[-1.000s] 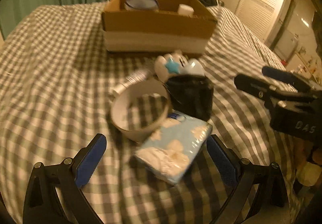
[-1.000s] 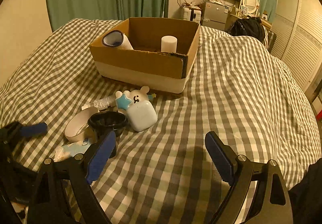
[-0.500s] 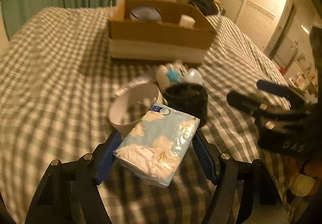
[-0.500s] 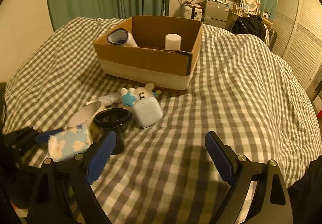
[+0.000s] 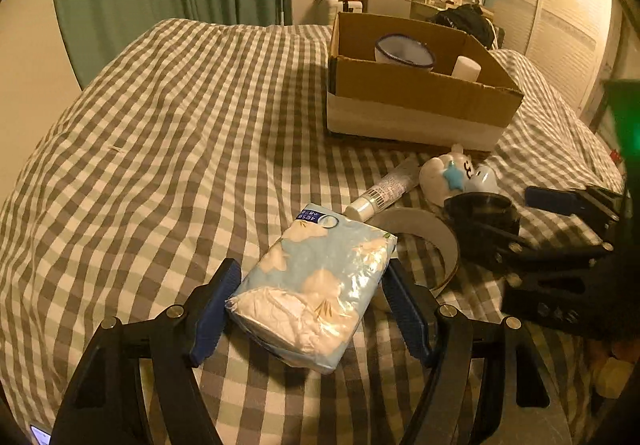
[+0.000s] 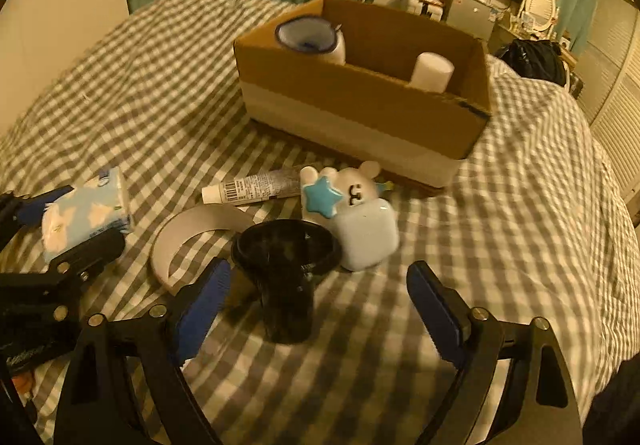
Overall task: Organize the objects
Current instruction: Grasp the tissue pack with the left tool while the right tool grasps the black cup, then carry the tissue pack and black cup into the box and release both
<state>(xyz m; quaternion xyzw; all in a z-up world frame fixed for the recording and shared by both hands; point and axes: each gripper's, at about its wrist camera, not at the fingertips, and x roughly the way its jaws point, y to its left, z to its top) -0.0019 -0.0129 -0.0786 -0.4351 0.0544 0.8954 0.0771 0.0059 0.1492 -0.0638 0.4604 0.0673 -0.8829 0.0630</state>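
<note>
Tissue pack (image 5: 316, 285) clamped in left gripper (image 5: 312, 309) above bed; right gripper (image 6: 316, 301) gapes; cardboard box (image 5: 416, 101) likely comes next.

The tissue pack (image 5: 316, 289) wears a glossy, crinkled plastic film that catches the light; the checked bedcover (image 5: 180, 133) is soft matt cloth, rumpled in folds. The cardboard box (image 6: 360, 101) is plain matt board with a paler band low down; the black cup (image 6: 286, 265) looks smooth, faintly shiny plastic; the gripper pads (image 6: 200, 305) are ridged, dull blue.
</note>
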